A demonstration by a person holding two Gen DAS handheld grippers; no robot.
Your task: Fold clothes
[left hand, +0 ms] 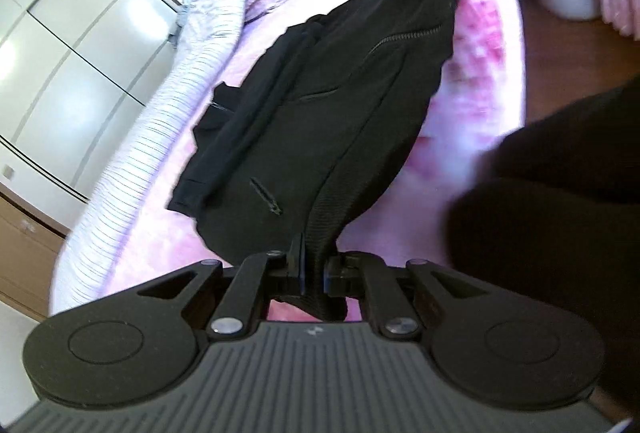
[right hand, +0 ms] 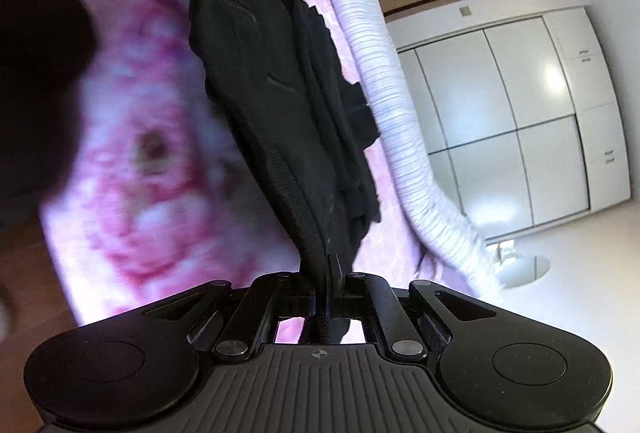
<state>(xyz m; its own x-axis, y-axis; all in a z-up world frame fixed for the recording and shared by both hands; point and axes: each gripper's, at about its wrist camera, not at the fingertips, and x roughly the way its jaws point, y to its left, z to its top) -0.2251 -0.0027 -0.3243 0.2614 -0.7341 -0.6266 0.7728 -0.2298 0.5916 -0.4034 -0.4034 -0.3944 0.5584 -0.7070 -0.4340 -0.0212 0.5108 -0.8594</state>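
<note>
**Inspector:** Starting with the grips: the left gripper [left hand: 314, 271] had its fingers clenched on a ribbed edge of the black jacket [left hand: 332, 105], and the right gripper [right hand: 330, 299] was pinched on a ribbed edge of the same garment, low in the middle of its own frame.

**Clerk:** And where did the jacket lie?

**Inspector:** It ran straight away from each set of fingers, stretched between the two grippers over the pink floral bedspread [left hand: 476, 45]. In the left wrist view its long axis rose from bottom centre toward the upper right, where the right gripper showed small at the top edge. A zip and a pocket slit showed on it, and a looser fold hung to the left of the main panel. Whether any part rested on the bed, I could not tell.

**Clerk:** Which hand was nearer?

**Inspector:** Neither; each held one end. In my judgement, any fold would turn on that taut line between them.

**Clerk:** Containers?

**Inspector:** Nothing that plainly held anything. A striped white quilt [left hand: 180, 105] lay along the bedspread's far side, left of the jacket in that view, with white wardrobe doors [right hand: 508, 113] beyond at the right of the right wrist view.
</note>
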